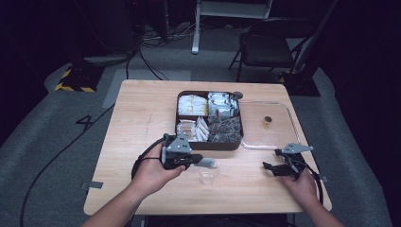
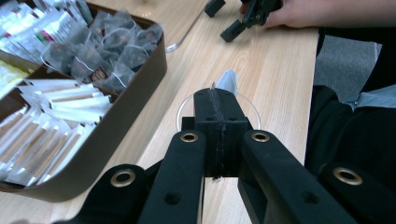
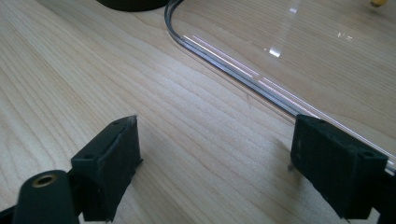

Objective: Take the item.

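Observation:
My left gripper (image 1: 204, 163) points right over a small clear cup (image 1: 208, 176) on the wooden table. Its jaws are shut on a pale tea bag (image 1: 211, 163). In the left gripper view the tea bag (image 2: 228, 81) pokes out past the closed pads (image 2: 205, 112), above the cup's rim (image 2: 183, 108). My right gripper (image 1: 269, 167) rests on the table at the right, open, with nothing between its fingers. In the right gripper view, bare wood lies between the spread jaws of the right gripper (image 3: 215, 144).
A dark brown box (image 1: 211, 145) with compartments of tea bags and sachets stands behind the cup. To its right lies a clear tray (image 1: 279, 142) holding a small brown object (image 1: 267, 120); the tray's edge (image 3: 233, 65) runs just ahead of the right gripper. A chair stands beyond the table.

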Demonstrator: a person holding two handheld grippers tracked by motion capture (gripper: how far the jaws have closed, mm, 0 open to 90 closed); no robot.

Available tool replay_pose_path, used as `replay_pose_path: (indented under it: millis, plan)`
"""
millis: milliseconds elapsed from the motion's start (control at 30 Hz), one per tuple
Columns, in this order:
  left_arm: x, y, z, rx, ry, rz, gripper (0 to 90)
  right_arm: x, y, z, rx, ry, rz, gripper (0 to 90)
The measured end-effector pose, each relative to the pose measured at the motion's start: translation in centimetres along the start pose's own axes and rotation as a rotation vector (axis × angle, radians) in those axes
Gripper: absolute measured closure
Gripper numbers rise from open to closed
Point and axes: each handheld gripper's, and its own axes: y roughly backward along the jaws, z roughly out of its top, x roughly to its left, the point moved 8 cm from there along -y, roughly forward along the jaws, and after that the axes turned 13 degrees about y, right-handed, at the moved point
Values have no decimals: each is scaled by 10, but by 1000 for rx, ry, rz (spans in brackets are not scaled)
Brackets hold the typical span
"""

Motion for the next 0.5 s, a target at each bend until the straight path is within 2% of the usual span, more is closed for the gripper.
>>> replay_pose_path:
  millis: [67,200,367,500]
  plan:
    - [1,-2,-1,10,-4,4,895,0,0,0,0,0,0,159]
    - [3,-9,-1,43,-41,42,894,0,0,0,0,0,0,159]
    - [2,-16,-2,64,-55,44,895,0,0,0,0,0,0,158]
    - [2,-21,-3,95,-83,60,895,0,0,0,0,0,0,159]
